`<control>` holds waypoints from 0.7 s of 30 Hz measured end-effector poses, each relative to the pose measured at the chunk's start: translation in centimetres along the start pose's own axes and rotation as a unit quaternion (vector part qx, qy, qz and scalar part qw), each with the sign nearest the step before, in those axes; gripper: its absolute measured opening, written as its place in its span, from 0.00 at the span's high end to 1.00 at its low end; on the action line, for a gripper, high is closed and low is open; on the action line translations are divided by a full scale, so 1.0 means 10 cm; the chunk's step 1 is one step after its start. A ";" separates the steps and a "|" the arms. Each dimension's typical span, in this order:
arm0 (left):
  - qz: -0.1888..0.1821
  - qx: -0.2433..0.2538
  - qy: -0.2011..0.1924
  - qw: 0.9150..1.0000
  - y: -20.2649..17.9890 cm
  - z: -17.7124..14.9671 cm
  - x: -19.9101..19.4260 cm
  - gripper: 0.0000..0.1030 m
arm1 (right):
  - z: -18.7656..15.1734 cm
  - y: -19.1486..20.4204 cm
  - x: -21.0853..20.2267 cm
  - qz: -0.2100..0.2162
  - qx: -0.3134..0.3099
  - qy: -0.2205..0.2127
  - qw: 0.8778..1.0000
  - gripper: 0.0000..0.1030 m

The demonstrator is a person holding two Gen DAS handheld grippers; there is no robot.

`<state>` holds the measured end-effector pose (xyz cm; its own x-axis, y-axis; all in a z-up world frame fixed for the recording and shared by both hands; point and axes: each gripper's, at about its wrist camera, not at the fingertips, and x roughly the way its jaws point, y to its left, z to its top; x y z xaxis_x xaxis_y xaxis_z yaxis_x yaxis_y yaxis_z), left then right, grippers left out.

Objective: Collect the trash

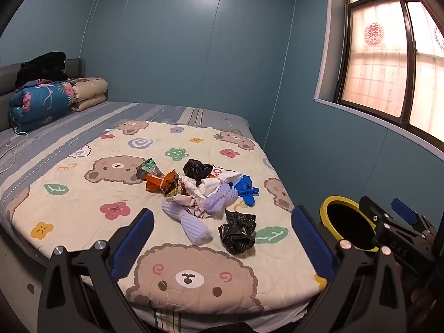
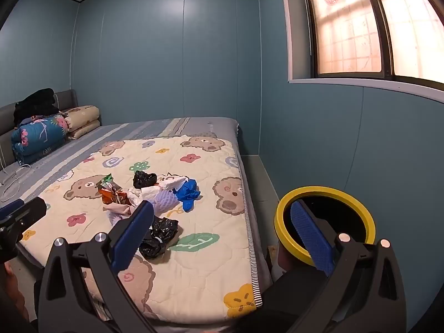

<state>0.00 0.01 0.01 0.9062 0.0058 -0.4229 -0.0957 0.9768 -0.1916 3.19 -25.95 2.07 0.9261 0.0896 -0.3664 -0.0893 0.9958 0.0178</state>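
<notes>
White foam sleeve [image 1: 194, 226] lengthwise toward camera

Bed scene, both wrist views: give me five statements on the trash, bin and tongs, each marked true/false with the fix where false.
1. Both tongs are shut on trash. False: the left tongs and right tongs stand open and empty.
2. The trash pile lies on the bear-print quilt. True.
3. The yellow-rimmed bin stands on the bed. False: it stands off the bed, beside its right edge.
4. A blue glove lies at the pile's right side. True.
5. A crumpled black bag lies nearer the camera than the pile's other pieces. True.
</notes>
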 end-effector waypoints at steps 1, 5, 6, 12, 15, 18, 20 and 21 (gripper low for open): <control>0.003 0.001 -0.001 1.000 0.00 0.00 0.00 0.07 | 0.00 0.00 0.00 0.000 0.001 0.001 1.000 0.08; 0.005 0.018 -0.004 1.000 -0.07 -0.02 -0.01 0.07 | 0.00 0.00 0.00 0.001 0.001 0.001 1.000 0.08; 0.003 0.017 -0.004 1.000 -0.07 0.00 -0.01 0.07 | 0.00 0.00 0.00 0.000 0.001 0.001 1.000 0.08; -0.001 0.010 -0.005 1.000 -0.05 0.03 -0.01 0.07 | 0.00 0.00 0.01 0.000 0.001 0.002 1.000 0.08; -0.003 0.008 -0.009 1.000 -0.03 0.04 -0.04 0.07 | 0.00 0.01 0.00 -0.001 0.000 0.002 1.000 0.08; -0.005 0.009 -0.011 1.000 -0.04 0.06 -0.06 0.07 | 0.00 0.00 0.00 -0.001 0.000 0.001 1.000 0.08; -0.007 0.010 -0.012 1.000 -0.05 0.07 -0.09 0.07 | 0.00 -0.01 -0.01 0.000 0.000 0.001 1.000 0.08; -0.007 0.010 -0.012 1.000 -0.04 0.08 -0.09 0.07 | 0.00 0.00 -0.01 0.000 0.000 0.001 1.000 0.08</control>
<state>-0.41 -0.25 1.16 0.9167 -0.0027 -0.3996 -0.0751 0.9810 -0.1789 3.14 -26.00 2.09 0.9252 0.0888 -0.3690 -0.0884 0.9959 0.0178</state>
